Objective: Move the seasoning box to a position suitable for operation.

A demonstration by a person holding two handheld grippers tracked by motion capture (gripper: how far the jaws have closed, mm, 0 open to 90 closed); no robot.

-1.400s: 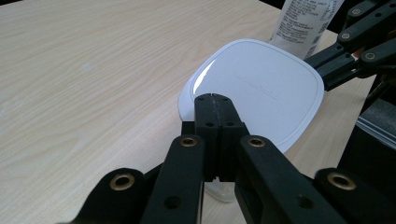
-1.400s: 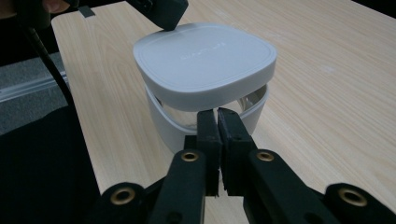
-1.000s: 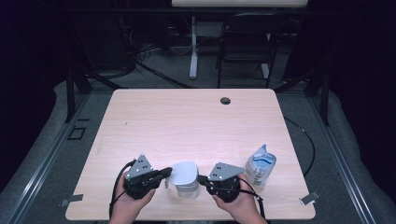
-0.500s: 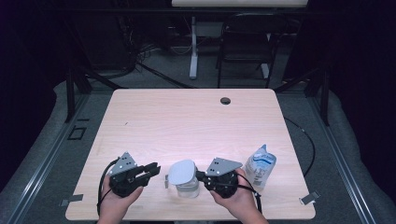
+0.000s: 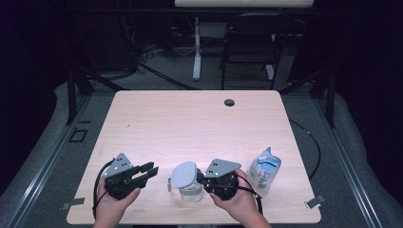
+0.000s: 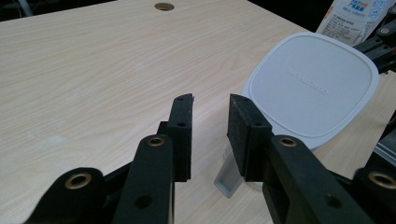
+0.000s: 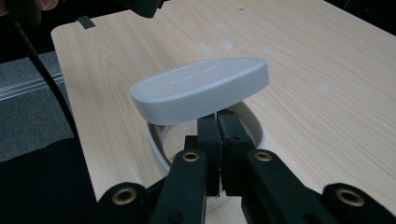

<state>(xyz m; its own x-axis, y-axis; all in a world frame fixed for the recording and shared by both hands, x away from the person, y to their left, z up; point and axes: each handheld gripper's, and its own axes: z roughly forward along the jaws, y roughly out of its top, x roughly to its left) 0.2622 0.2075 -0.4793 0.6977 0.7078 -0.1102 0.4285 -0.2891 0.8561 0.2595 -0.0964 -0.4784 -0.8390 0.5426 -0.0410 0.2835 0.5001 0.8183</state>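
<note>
The right gripper (image 5: 205,179) pinches the wall of the clear round plastic tub (image 5: 190,191) at the near bench (image 5: 199,118) edge. Its grey square lid (image 5: 184,174) sits tilted on top. The left gripper (image 5: 149,171), jaws just opened and empty, should grab the lid's edge and lift slowly.

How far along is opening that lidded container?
Done: the lid sits tilted, lifted off the container rim. In hand: the right gripper is pinched shut on the container's near wall; the left gripper has just opened, nothing between its jaws. Left: taking the lid fully off.
</note>
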